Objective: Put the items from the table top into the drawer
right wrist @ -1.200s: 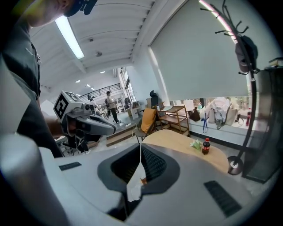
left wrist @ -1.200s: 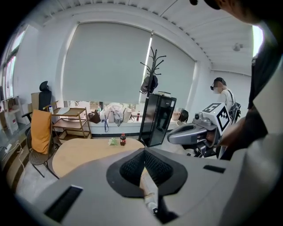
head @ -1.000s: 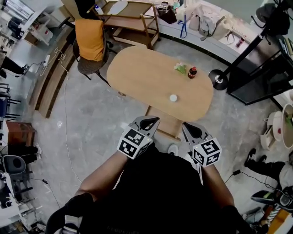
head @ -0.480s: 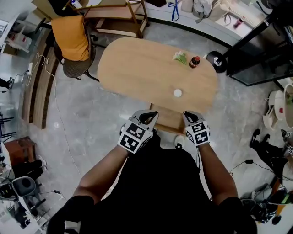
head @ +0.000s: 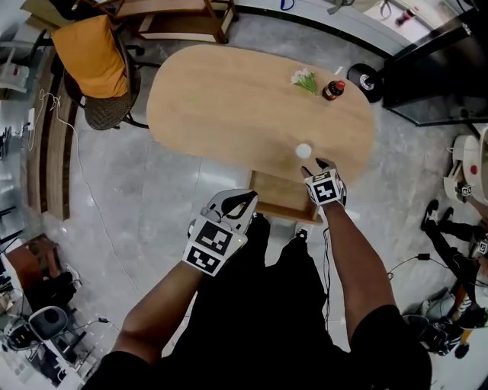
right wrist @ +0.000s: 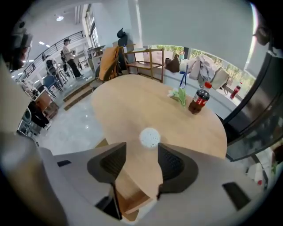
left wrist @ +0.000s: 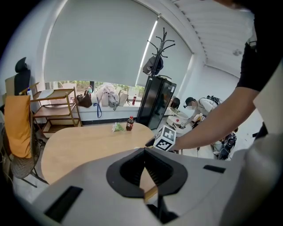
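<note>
On the oval wooden table (head: 229, 99) lie a small white ball (head: 303, 150) near the front edge, a green-and-white sprig (head: 305, 78) and a dark bottle (head: 333, 90) with a red cap at the far right. An open wooden drawer (head: 284, 198) juts out under the front edge. My right gripper (head: 319, 164) hangs over that edge just short of the ball (right wrist: 150, 137). Its jaws have just been opening and hold nothing. My left gripper (head: 241, 201) is shut and empty, in front of the table and left of the drawer.
A chair draped in orange cloth (head: 95, 61) stands at the table's left end, with a wooden trolley (head: 175, 11) behind it. A black cabinet (head: 435, 61) and a coat stand's base (head: 364, 76) flank the right end. The person's legs fill the foreground.
The right gripper has swung forward and down from beside the body to the table's front edge, and its jaws have opened. The left gripper has dropped slightly and stays shut.
</note>
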